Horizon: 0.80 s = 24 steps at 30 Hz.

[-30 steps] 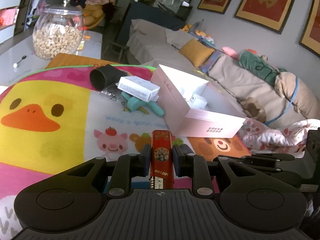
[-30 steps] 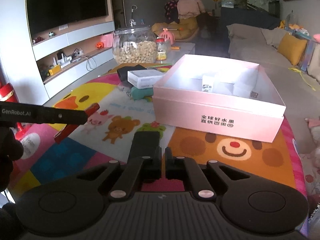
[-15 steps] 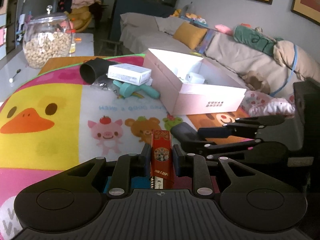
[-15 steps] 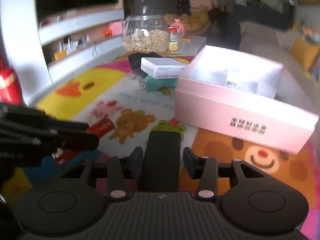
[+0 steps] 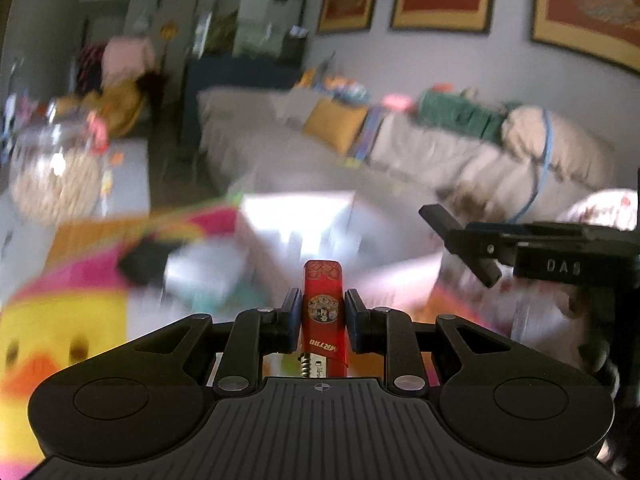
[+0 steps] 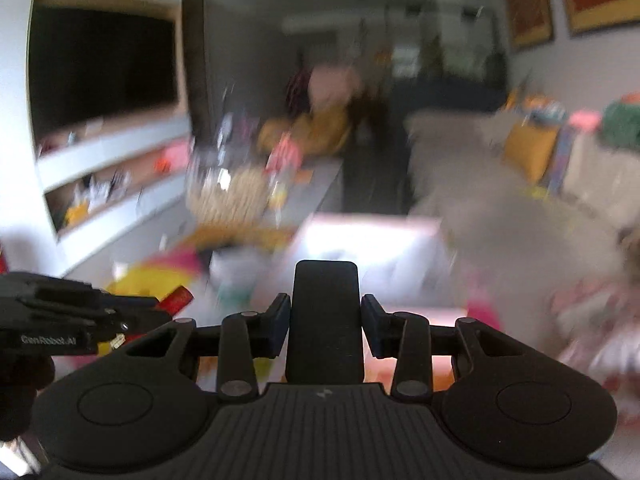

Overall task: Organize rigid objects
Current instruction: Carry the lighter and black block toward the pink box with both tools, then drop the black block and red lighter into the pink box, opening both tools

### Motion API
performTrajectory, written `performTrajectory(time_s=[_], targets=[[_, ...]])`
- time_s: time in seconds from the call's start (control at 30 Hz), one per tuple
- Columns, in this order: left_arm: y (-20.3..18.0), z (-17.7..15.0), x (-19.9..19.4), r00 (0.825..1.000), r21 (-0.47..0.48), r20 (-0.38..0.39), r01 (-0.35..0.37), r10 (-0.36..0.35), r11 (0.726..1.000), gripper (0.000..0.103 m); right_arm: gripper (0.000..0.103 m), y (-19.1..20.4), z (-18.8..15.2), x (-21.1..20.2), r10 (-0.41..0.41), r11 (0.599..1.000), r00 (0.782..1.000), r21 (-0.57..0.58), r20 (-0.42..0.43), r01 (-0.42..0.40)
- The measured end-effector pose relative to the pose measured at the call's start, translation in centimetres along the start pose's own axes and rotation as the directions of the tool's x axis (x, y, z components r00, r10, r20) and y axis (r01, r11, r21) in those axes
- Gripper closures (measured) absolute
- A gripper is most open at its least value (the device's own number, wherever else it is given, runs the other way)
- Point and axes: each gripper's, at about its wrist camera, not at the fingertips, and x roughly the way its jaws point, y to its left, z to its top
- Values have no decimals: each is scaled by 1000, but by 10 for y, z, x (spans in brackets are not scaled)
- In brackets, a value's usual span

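Left-wrist view: left gripper (image 5: 319, 317) clenched a stiff, light red lighter (image 5: 322, 310) mid-body; right gripper (image 6: 325, 325) grasped a rigid black slab (image 6: 325, 320).

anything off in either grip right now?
Nothing stands out. The left gripper squarely clamps the red lighter; the right gripper holds the black flat object straight. The background is motion-blurred.

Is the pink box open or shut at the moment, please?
Open: the pink box has no lid, and its bright white inside shows from above in both wrist views. Blur hides what lies inside.
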Motion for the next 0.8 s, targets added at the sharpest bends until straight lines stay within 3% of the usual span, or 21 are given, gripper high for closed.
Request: performTrajectory(time_s=[0.1,0.2,0.27,0.33,0.4,0.6,0.7,0.8], targets=[[-9,39,20,997,33,78,14,-17,999,77,65,-10,25,3,-38,999,996,20,75,37],[-1,69,51,988,-61,118,106,-98,993,77,65,-21,45,21,-67,997,991,49,113,61],[9,79,85,981,-142,69,190,-182,971,77,64,-27,54,37,-93,995,989,52,114,87],[12,77,119,978,-178,-50,193,-205,965,77,59,-35,57,48,-115,991,988,74,102,107],[12,66,132,984,-151,-72,152,-164,977,78,52,-42,51,50,-98,992,990,88,106,88],[35,46,113,997,-154,-21,76,-80,985,78,52,-50,14,58,-102,990,994,97,36,98],[59,43,83,998,-123,48,-23,29,992,78,52,-48,-7,60,-79,991,997,106,-10,80],[103,38,56,988,-230,54,-126,142,965,78,52,-42,-25,61,-48,995,998,89,-40,52]])
